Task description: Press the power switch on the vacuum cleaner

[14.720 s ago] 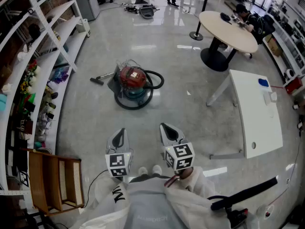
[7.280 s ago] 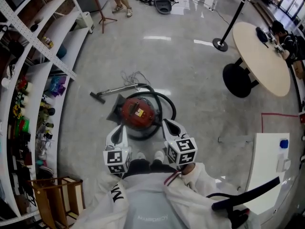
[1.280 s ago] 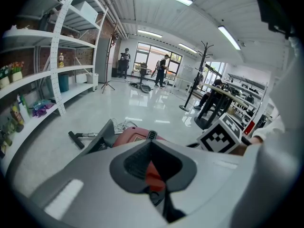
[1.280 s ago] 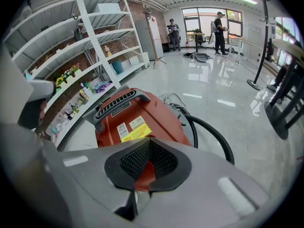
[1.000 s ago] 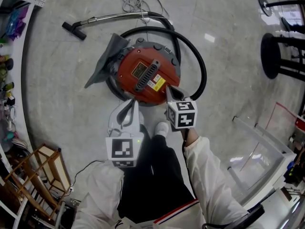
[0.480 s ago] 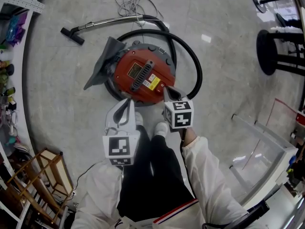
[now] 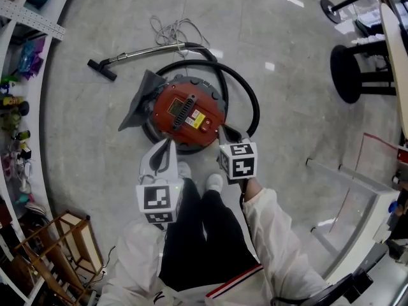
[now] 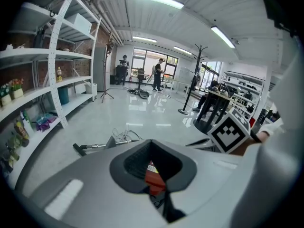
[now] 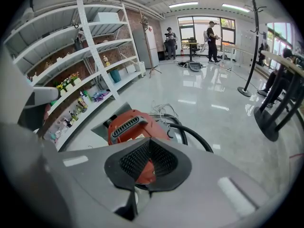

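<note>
The red round vacuum cleaner [image 7: 187, 111] sits on the grey floor just in front of my feet, with a black vent strip and a yellow label on its lid. Its black hose [image 7: 250, 101] loops round the right side to a metal wand [image 7: 137, 54]. In the head view my right gripper [image 7: 227, 131] is shut, its tip at the vacuum's near right rim. My left gripper [image 7: 167, 143] is shut too, its tip at the near left rim. The vacuum [image 9: 129, 127] fills the middle of the right gripper view, behind my right gripper [image 9: 148, 169]. Only a red sliver shows past my left gripper [image 8: 153, 175].
White shelving [image 7: 25, 18] with small items runs along the left. A wooden rack [image 7: 67, 238] stands at the lower left, a white table [image 7: 357, 190] at the right, and a black table base [image 7: 347, 75] at the far right. A loose cable tangle [image 7: 172, 27] lies beyond the wand.
The right gripper's tip has drawn back from over the red lid's near right edge to the vacuum's rim. The head view has shifted slightly. Both grippers stay shut.
</note>
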Demonstrator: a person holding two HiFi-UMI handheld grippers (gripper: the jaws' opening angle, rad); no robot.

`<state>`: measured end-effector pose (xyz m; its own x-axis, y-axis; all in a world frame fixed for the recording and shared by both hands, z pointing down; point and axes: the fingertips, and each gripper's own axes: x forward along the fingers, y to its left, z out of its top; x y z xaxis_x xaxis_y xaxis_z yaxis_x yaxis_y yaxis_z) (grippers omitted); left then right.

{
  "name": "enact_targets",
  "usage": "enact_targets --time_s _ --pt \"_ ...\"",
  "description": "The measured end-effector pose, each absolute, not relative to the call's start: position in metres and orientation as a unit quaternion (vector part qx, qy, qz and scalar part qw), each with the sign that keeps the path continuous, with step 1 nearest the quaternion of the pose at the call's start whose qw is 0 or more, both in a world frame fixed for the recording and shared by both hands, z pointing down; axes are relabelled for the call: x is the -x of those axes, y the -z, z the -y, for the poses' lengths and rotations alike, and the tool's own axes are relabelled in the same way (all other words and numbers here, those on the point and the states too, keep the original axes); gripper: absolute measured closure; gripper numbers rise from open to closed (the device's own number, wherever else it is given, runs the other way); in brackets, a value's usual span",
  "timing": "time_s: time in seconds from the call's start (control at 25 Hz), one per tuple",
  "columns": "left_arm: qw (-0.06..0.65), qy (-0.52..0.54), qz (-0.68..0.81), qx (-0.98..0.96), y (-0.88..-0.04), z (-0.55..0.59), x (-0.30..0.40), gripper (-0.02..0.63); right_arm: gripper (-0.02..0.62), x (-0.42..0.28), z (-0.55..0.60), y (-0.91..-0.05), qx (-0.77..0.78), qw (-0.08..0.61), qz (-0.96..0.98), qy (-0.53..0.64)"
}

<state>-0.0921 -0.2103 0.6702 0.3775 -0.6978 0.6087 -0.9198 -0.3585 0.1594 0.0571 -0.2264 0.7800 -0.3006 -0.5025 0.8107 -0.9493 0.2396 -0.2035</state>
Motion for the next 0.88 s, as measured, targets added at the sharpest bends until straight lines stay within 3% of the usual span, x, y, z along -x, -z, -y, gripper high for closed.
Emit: enact_targets --time_s 0.88 --pt "0.195 -0.21 0.513 -0.81 -0.542 0.205 0.068 0.606 0.595 -0.073 0.208 -0.62 -0.51 0.27 0.753 -0.317"
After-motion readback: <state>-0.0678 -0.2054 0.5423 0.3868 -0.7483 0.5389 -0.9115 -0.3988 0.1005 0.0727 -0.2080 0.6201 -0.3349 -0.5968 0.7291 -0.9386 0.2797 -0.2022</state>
